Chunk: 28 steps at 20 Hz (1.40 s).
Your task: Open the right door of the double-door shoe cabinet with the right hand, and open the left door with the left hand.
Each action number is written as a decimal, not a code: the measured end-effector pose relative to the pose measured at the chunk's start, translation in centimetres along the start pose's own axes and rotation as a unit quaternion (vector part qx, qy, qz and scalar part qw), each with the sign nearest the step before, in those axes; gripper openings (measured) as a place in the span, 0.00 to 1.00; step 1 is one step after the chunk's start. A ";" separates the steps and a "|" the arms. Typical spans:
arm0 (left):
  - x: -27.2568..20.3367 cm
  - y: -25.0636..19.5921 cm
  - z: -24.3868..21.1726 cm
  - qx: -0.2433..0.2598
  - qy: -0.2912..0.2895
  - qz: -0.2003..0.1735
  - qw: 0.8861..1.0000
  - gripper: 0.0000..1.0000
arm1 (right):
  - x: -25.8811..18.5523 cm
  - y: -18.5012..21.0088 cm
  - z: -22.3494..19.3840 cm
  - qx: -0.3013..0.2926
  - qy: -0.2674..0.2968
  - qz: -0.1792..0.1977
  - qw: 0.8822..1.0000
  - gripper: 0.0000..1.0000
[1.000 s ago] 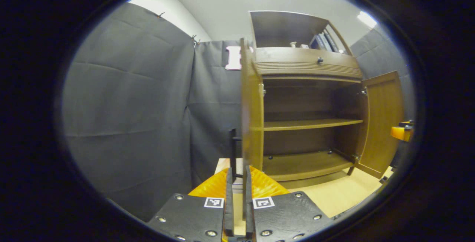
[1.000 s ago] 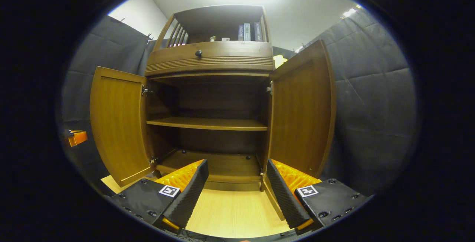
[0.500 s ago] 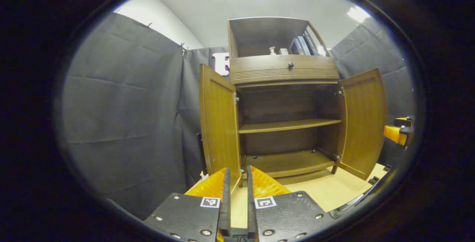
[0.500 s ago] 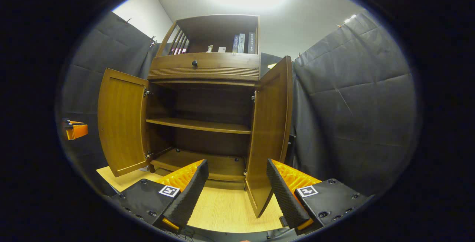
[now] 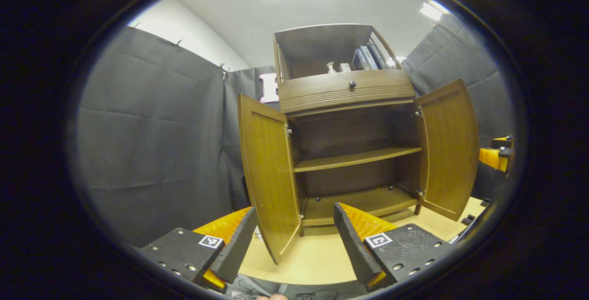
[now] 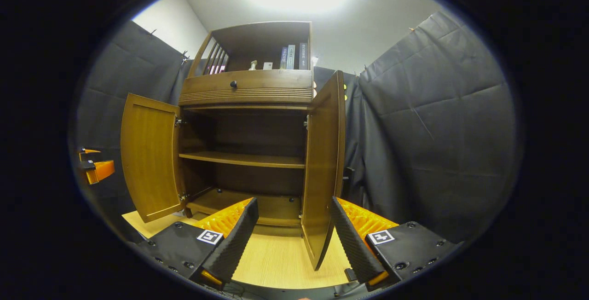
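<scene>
Nearest us in the left gripper view, our left tongs (image 5: 294, 245) stand spread wide and hold nothing; the lower edge of the left door (image 5: 269, 185) hangs between the two fingers, touching neither. In the right gripper view our right tongs (image 6: 294, 238) are likewise spread wide and empty, with the bottom corner of the right door (image 6: 322, 171) between the fingers, clear of both. The other gripper shows as an orange piece at 9 o'clock in that view.

Past the tongs lies the pale wooden floor (image 6: 276, 258). On it stands the shoe cabinet (image 6: 244, 152), at 12 o'clock from both tongs, both doors swung outward. Its middle shelf (image 6: 241, 158) and bottom board are bare. Above them sits a drawer (image 6: 246, 87) with a dark knob, and farthest up an open compartment holds upright books (image 6: 292, 57) and small pale items.
</scene>
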<state>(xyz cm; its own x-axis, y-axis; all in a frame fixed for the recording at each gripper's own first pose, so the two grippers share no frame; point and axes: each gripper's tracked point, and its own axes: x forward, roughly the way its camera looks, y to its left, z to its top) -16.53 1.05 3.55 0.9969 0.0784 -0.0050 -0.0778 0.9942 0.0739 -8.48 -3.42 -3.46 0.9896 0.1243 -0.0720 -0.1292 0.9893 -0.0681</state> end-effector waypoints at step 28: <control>0.4 1.9 1.0 -0.001 -0.026 0.027 0.999 0.96 | -0.1 0.4 1.4 -0.003 -0.016 0.013 1.000 0.99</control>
<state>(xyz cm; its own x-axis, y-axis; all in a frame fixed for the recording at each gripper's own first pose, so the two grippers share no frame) -16.31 2.93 4.71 0.9906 0.1271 0.0511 -0.1306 0.9889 0.0705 -8.51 -2.91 -2.05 0.9874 0.1527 -0.0415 -0.1554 0.9852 -0.0727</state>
